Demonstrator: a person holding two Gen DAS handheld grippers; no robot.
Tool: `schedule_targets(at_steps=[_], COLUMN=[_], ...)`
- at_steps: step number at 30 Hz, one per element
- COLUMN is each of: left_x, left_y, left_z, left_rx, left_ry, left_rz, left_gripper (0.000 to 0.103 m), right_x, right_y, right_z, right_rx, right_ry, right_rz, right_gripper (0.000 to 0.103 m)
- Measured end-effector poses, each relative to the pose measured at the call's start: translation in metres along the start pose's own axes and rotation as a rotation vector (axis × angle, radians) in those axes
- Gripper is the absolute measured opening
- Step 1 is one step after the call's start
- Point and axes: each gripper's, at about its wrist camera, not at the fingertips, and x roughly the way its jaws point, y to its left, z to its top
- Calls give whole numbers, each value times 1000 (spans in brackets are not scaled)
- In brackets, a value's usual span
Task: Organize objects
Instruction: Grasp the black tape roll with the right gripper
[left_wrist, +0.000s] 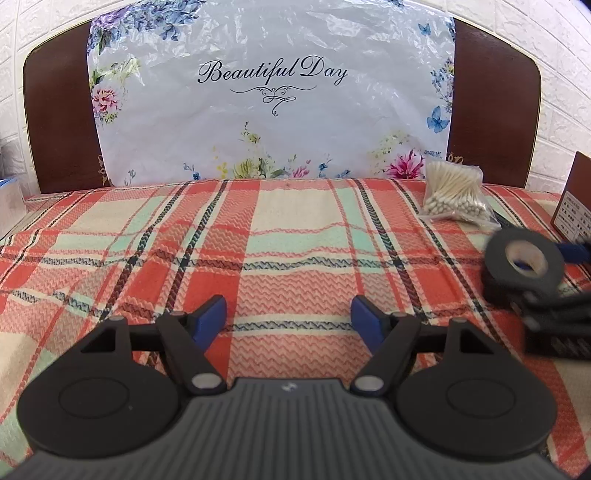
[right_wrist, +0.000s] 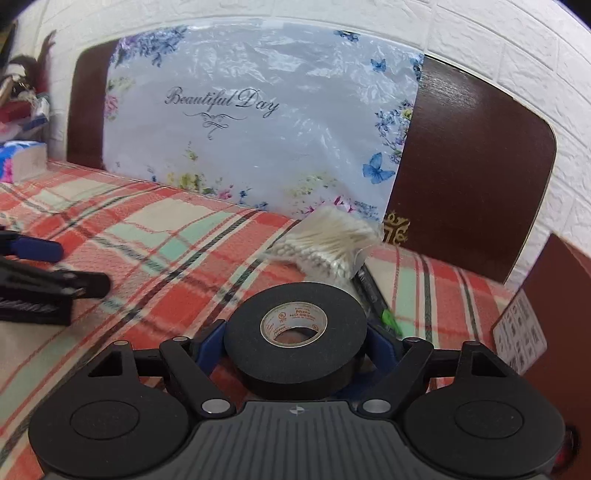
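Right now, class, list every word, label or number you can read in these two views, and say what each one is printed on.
"Beautiful Day": script on the floral plastic sheet.
Tape roll: print on the inner core, too small and upside down to read surely.
Brown box: white label, too blurred to read.

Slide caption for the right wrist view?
Right tongs grip a black tape roll above plaid cloth, cotton swab bag beyond.
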Motion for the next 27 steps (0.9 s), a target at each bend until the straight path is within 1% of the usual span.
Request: schedule_targets(at_steps=[2, 5, 7, 11, 13, 14, 15, 16, 17, 18, 20, 21, 24, 25, 26, 27], left_x=[1, 1, 1, -1, -3, -4, -7, -12, -19, -28, -45, -54, -79, -85, -89, -91], left_y=[0, -1, -2, -5, -6, -7, -9, -12, -16, -22, -37, -48, -85, -95, -105, -115], left_z=[0, 1, 1, 2, 2, 3, 4, 5, 6, 6, 7, 8, 11, 12, 11, 11], left_rx=[3, 8, 12, 27, 29, 29, 23, 6, -15, -36, -82, -83, -17, -5, 12, 42], left_ry=[1, 3, 4, 8, 18, 28, 44, 63, 83, 105, 160, 178, 222, 240, 259, 277], left_rz=[1, 7, 11, 31, 40, 46, 53, 41, 5, -48, -194, -257, -371, -420, -456, -468], left_gripper=[76, 77, 77, 79, 79, 78, 77, 72, 62, 57, 52, 52, 52, 51, 51, 51], right_x=[-20, -53, -75, -114, -127, -131, -134, -136, -137, -138, -137, -137, -137, -137, -138, -138], right_y=[-1, -12, -20, -27, -28, -29, -31, -32, -33, -33, -32, -32, -31, -31, -32, -33], right_z=[-11, -33, -48, -73, -81, -84, -87, -88, -90, -90, -91, -91, -92, -92, -92, -93], right_rx=[17, 85, 126, 184, 204, 215, 224, 229, 232, 232, 225, 220, 211, 213, 216, 220], right_ry=[-3, 35, 52, 71, 71, 68, 67, 63, 59, 56, 56, 57, 57, 55, 52, 50], right_rz=[32, 110, 135, 141, 133, 128, 126, 127, 128, 126, 123, 121, 117, 118, 120, 122], right_gripper=[77, 77, 77, 78, 83, 83, 83, 83, 83, 83, 83, 83, 84, 84, 83, 83])
